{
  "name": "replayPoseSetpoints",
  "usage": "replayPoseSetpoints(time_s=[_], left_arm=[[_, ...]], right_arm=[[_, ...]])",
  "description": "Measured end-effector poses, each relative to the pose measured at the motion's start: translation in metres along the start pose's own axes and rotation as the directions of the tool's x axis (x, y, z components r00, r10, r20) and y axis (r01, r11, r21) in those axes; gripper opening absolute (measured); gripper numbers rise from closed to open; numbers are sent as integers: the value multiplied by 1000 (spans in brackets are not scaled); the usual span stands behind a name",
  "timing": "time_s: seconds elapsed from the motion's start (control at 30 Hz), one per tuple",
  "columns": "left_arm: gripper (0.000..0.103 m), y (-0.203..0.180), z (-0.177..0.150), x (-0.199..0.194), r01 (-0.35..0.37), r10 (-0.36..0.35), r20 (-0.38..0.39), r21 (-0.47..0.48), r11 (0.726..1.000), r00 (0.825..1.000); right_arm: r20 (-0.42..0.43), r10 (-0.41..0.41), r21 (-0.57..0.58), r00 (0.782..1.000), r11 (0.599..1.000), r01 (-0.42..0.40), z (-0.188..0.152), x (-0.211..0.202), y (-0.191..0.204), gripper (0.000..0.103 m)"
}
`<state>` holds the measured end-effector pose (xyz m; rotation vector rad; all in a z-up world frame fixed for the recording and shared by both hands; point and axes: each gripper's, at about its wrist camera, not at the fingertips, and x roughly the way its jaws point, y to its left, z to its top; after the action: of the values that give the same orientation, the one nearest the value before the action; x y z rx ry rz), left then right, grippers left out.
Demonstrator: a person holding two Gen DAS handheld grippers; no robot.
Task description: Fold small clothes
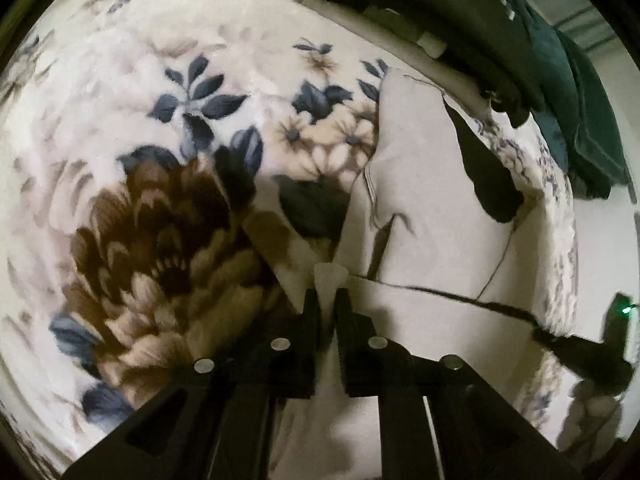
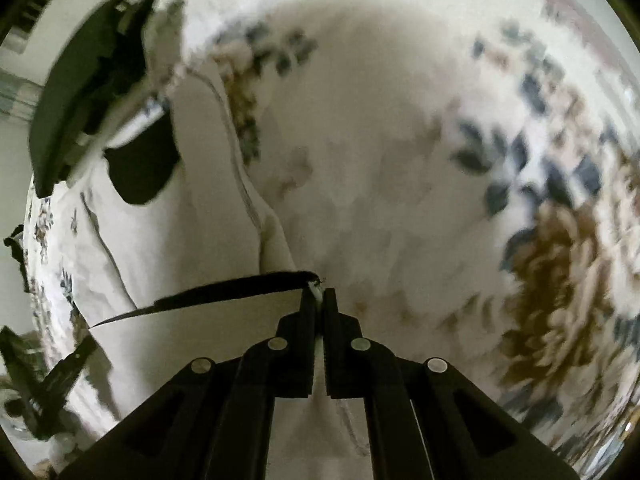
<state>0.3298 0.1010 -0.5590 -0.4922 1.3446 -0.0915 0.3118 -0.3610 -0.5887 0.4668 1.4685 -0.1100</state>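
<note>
A small white garment [image 1: 424, 208] with a dark patch and black trim lies on a floral blanket [image 1: 168, 184]. My left gripper [image 1: 329, 294] is shut on a white corner of the garment, which pokes up between the fingertips. My right gripper [image 2: 318, 294] is shut on another white edge of the same garment [image 2: 192, 240], beside its black trim [image 2: 224, 290]. In each view the other gripper shows at the frame's edge: the right gripper [image 1: 588, 354] in the left wrist view, the left gripper [image 2: 48, 380] in the right wrist view.
Dark folded clothes [image 1: 460, 20] and a dark green piece [image 1: 580, 120] lie at the blanket's far edge. They also show in the right wrist view as dark clothes [image 2: 80, 92] at upper left. The floral blanket [image 2: 460, 160] spreads to the right there.
</note>
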Motion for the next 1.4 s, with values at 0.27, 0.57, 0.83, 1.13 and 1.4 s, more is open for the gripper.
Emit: replayPoseSetpoints(time_s=[0.27,0.57,0.83,1.13,1.4], left_arm=[[64,-32,65,-25,33,-48,130,113,993,990],[63,-99,161,81,-98,92,35,401,911,995],[5,-117,144,72,-106,49,126,500,859,991],[5,-110,63,-44,-42,-86,239,485,874,967],[5,-61,-38,-89,-38,-46,203,391,920,978]], right_arm=[[24,115,13,993,993,-115,59,-25,16,58],[-11,54,-132,998,990,-55,173,26,109,58],[-45,-29,-246,999,969,17,189,54,143,8],[143,101,-281,985,958,-58,113,-48,141,7],[141,148,-371,979,925,-87,-25,-84,116,7]])
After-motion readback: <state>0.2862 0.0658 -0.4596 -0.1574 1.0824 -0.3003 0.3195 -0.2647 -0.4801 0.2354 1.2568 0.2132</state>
